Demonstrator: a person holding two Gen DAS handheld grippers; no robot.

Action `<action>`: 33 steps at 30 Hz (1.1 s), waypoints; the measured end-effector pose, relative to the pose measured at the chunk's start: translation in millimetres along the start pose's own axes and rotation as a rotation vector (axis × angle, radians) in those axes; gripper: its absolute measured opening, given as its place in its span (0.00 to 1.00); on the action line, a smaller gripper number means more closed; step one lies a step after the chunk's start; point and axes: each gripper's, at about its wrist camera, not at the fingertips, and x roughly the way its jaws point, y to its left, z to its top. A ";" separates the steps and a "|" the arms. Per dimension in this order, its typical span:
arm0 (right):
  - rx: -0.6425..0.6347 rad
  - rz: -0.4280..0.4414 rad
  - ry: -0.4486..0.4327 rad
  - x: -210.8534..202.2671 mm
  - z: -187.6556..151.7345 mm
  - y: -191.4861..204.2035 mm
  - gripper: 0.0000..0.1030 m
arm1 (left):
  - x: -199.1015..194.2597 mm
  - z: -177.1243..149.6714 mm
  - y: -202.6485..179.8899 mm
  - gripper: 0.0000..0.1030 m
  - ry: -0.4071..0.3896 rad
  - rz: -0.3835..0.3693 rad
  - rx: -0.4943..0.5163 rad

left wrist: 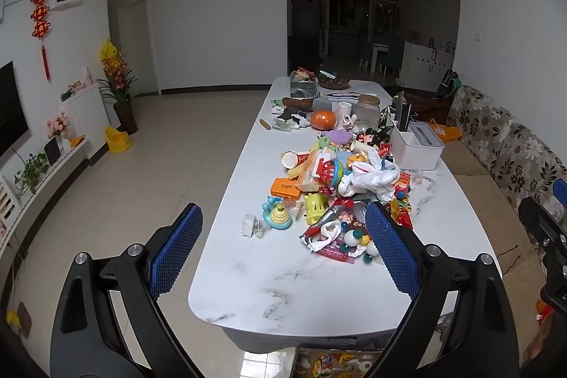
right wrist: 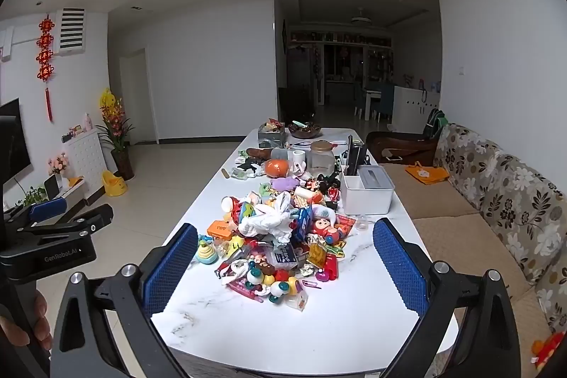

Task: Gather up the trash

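Observation:
A heap of toys mixed with trash [left wrist: 336, 193] lies on the white marble table [left wrist: 283, 293]. In it I see a crumpled white plastic bag [left wrist: 368, 179], a paper cup [left wrist: 292, 158], a torn red and silver wrapper [left wrist: 319, 231] and a small crumpled wrapper [left wrist: 252, 225] lying apart at the left. My left gripper [left wrist: 283, 250] hovers open in front of the heap with nothing between its blue pads. My right gripper [right wrist: 285, 268] is also open and empty, short of the same heap [right wrist: 276, 236], where the white bag [right wrist: 269, 218] sits on top.
A white organiser box [right wrist: 366, 193], a jar [right wrist: 320, 158] and an orange ball [right wrist: 276, 167] stand further back on the table. A flowered sofa [right wrist: 503, 201] runs along the right. The left gripper [right wrist: 85, 211] and a hand [right wrist: 21, 325] show at the left edge.

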 end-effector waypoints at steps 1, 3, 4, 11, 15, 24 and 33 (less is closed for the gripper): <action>0.000 0.000 -0.001 0.1 -0.2 0.0 0.95 | -0.2 0.0 0.1 0.88 -0.002 -0.002 -0.001; 0.002 -0.001 0.003 0.6 -0.5 -0.2 0.95 | -0.1 0.0 0.1 0.88 -0.002 -0.002 -0.003; 0.001 -0.001 0.002 0.6 -0.8 -0.2 0.95 | -0.1 0.0 0.0 0.88 -0.002 -0.001 -0.001; 0.005 -0.002 0.005 1.0 -0.8 -0.6 0.95 | 1.1 -0.2 3.3 0.88 0.003 0.000 0.001; 0.007 -0.001 0.006 0.0 0.0 -0.4 0.95 | -0.6 -2.7 6.3 0.88 0.004 -0.001 0.002; 0.012 -0.001 0.009 -0.2 -3.6 -3.9 0.95 | -0.8 -0.1 4.0 0.88 0.006 0.001 0.000; 0.014 0.001 0.009 -0.1 -4.0 -4.7 0.95 | 3.8 -5.0 -1.3 0.88 0.010 0.005 0.001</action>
